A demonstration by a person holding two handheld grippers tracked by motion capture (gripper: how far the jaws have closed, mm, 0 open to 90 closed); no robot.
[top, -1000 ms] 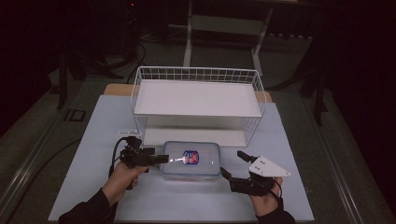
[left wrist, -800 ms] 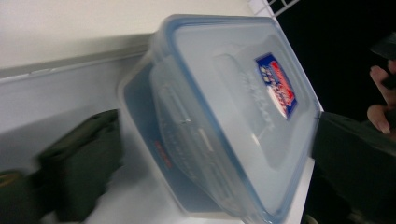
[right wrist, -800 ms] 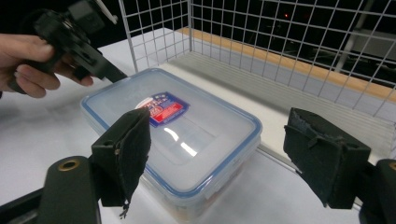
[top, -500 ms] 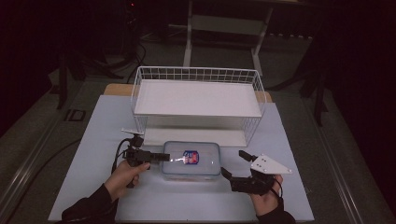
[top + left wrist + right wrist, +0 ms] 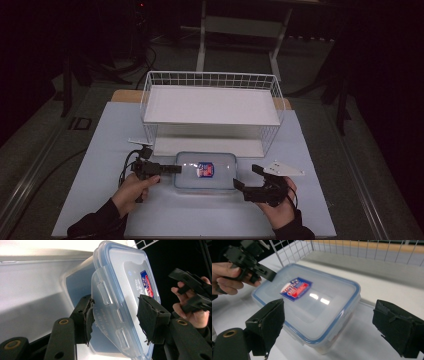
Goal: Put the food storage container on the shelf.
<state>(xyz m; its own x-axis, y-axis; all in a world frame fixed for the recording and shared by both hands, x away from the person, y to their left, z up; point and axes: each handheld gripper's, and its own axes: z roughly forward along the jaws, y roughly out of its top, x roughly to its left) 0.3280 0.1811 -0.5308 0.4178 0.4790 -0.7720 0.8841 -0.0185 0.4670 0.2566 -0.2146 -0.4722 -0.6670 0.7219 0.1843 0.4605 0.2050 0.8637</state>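
The left tongs (image 5: 115,322) have just been closing, and the side latch flap (image 5: 110,315) of the food container (image 5: 205,171) stands between their jaws; the pads look near the flap but a firm press cannot be confirmed from the left gripper view. The right tongs (image 5: 332,332) are held wide apart just short of the container's opposite end, nothing being gripped, with the lid (image 5: 312,300) lying straight ahead of their jaws. The step in hand is judged to be the working of the latch at the left tongs. For this to be done well, only the flap should be caught, not the lid rim behind it, and the box should be steadied from the far end by the right tongs so that it is not slid across the desk (image 5: 310,210). Beyond the container, away from both tongs, a white wire basket (image 5: 212,107) stands close by, so little room is left for pushing that way.
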